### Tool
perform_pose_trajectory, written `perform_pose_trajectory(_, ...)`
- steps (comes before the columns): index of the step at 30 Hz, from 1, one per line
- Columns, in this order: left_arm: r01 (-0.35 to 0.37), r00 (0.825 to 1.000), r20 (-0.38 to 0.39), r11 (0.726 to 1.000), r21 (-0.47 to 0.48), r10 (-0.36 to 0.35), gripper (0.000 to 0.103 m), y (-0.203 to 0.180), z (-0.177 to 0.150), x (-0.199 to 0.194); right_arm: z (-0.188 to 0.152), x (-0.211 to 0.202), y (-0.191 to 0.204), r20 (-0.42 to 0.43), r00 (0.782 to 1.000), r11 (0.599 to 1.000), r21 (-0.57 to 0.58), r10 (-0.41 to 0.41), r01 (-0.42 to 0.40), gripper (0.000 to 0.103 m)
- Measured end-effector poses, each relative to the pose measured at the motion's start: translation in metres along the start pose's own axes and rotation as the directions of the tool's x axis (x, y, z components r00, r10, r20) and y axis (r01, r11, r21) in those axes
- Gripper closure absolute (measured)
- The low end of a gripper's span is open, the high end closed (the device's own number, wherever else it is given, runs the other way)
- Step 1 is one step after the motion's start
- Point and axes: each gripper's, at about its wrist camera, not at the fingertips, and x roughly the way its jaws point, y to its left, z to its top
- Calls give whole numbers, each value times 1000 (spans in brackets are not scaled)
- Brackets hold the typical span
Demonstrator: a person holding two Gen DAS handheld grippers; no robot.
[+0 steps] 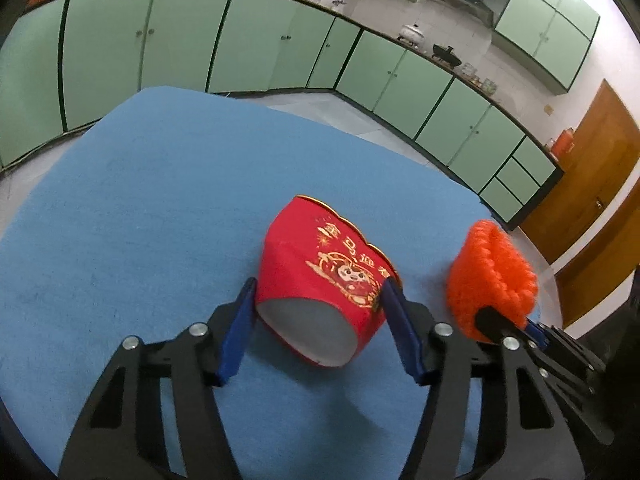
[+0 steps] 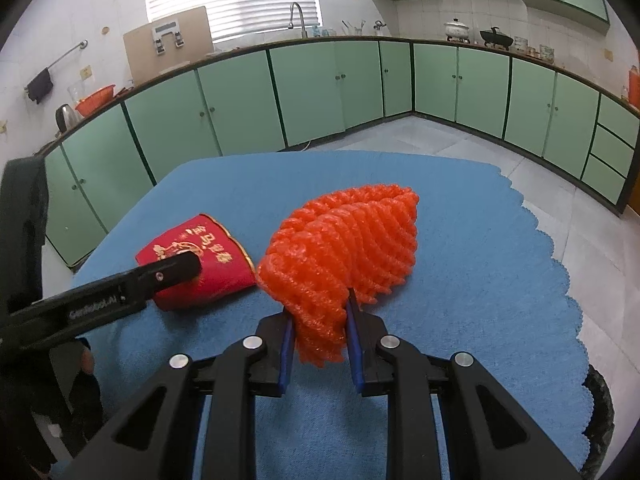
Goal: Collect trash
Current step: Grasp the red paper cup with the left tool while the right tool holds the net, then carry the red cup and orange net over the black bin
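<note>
Trash collection on a blue cloth-covered surface [image 1: 140, 200], 2 claws engaged.
The red paper cup sleeve [image 1: 320, 276], lying sideways, is straddled by the spread left claw [image 1: 318, 308]; the orange foam net [image 2: 348, 248] is pinched in the right claw [image 2: 320, 316].

a counter covered by a blue felt-like cloth with a scalloped edge [image 2: 500, 264] carries a red paper cup sleeve with gold print [image 1: 320, 264], lying on its side directly on the cloth
</note>
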Motion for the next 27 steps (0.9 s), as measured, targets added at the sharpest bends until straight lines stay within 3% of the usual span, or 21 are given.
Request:
perform_pose_trajectory(7, -23, 998, 60, 999, 32, 21, 53, -18, -9, -23, 1, -11, -6, 17, 1000, 1000, 6, 4, -4, 81)
perform_pose_trajectory(14, -24, 996, 89, 997, 67, 18, 54, -34, -17, -43, 2, -36, -11, 52, 999, 1000, 5, 10, -11, 81)
perform_pose_trajectory(27, -21, 993, 119, 981, 191, -2, 54, -104, -37, -63, -3, -91, -47, 96, 995, 999, 39, -25, 21, 81)
